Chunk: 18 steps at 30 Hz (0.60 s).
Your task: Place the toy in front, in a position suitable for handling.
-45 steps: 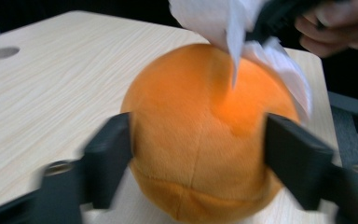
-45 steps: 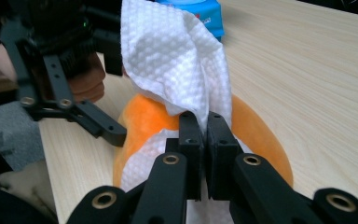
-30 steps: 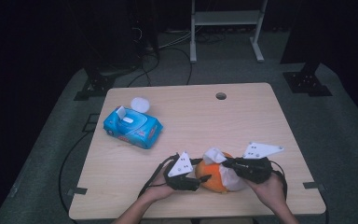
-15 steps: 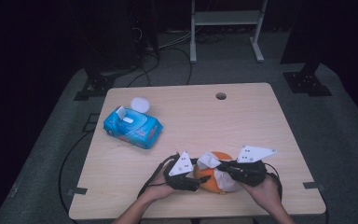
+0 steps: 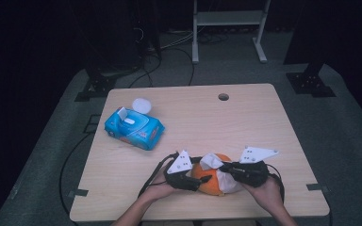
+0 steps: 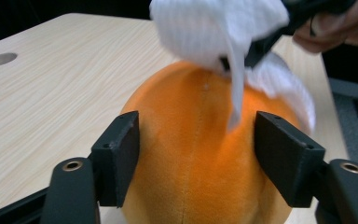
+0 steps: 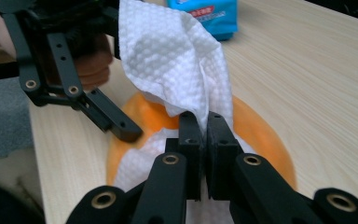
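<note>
Near edge of the counter (image 5: 264,122), both hands working on one thing — a soft orange ball (image 6: 200,158), plush by the look of it, resting on the wood close to the person.

Left gripper (image 5: 199,181): jaws apart on either side of the ball, and they have just been opening wider. In the left gripper view the pads sit at the ball's flanks; whether they press or only bracket it I cannot tell for sure. My reading is that they are there to steady the ball so it does not roll while the other hand rubs.

Right gripper (image 7: 204,140): jaws together, clamped on a white wipe (image 7: 177,60). The wipe is pinched at a bunched fold, loose cloth flaring up above the jaws and more of it draped down over the ball's top — a grip that leaves plenty of cloth free to drag across the surface.

Blue pack of wipes (image 5: 134,129) lies well apart, toward the far left of the counter, flap standing open (presumably the wipe's source). A small white round thing (image 5: 141,104) sits just beyond it; I cannot make out what.

Judgement: wiping in hand, ball's top covered, sides still bare.
</note>
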{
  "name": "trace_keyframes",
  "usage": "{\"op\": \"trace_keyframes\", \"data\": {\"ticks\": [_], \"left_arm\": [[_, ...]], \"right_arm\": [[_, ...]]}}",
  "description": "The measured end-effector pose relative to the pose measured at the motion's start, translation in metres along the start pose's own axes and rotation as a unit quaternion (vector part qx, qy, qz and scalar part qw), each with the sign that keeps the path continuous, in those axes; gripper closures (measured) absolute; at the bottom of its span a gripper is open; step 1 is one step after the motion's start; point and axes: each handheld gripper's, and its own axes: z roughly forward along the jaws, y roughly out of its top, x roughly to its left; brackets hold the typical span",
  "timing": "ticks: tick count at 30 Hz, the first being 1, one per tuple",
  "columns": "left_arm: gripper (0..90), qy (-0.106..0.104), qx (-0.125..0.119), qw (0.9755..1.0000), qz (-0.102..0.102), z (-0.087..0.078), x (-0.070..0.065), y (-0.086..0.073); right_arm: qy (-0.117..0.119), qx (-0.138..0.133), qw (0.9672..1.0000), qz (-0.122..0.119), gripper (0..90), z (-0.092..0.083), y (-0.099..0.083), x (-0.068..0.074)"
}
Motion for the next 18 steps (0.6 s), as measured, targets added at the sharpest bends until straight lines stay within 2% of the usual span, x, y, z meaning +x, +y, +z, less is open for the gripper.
{"op": "trace_keyframes", "data": {"ticks": [2,4,6,8,9,11,15,18], "left_arm": [[33.2,0.002,0.004,1.0,-0.005,-0.001,0.003,-0.003],[33.3,-0.006,0.004,0.9997,-0.023,-0.003,0.008,-0.006],[32.2,-0.01,0.001,0.9997,-0.022,-0.003,0.008,-0.004],[24.8,-0.014,-0.015,0.9994,-0.027,-0.003,0.006,-0.001],[21.8,-0.012,-0.015,0.9995,-0.026,-0.002,0.005,-0.001],[26.4,-0.009,-0.005,0.9999,-0.009,-0.001,0.004,-0.003],[35.1,0.0,0.009,0.9999,-0.009,-0.003,0.009,-0.005],[36.8,0.003,0.016,0.9997,-0.019,-0.005,0.013,-0.007]], "right_arm": [[-0.008,0.0,0.9999,0.006,85.6,-0.002,-0.003,-0.005],[-0.013,0.003,0.9998,0.018,85.6,-0.005,-0.007,-0.01],[-0.007,-0.005,0.9995,0.029,85.6,-0.005,-0.009,-0.012],[-0.007,-0.01,0.9996,0.024,85.6,-0.004,-0.007,-0.009],[-0.003,-0.013,0.9997,0.022,85.6,-0.004,-0.006,-0.007],[-0.002,-0.012,0.9998,0.018,85.6,-0.002,-0.005,-0.006],[-0.001,-0.009,0.9995,0.031,85.6,-0.003,-0.009,-0.013],[-0.018,0.0,0.999,0.042,85.6,-0.006,-0.014,-0.021]]}}
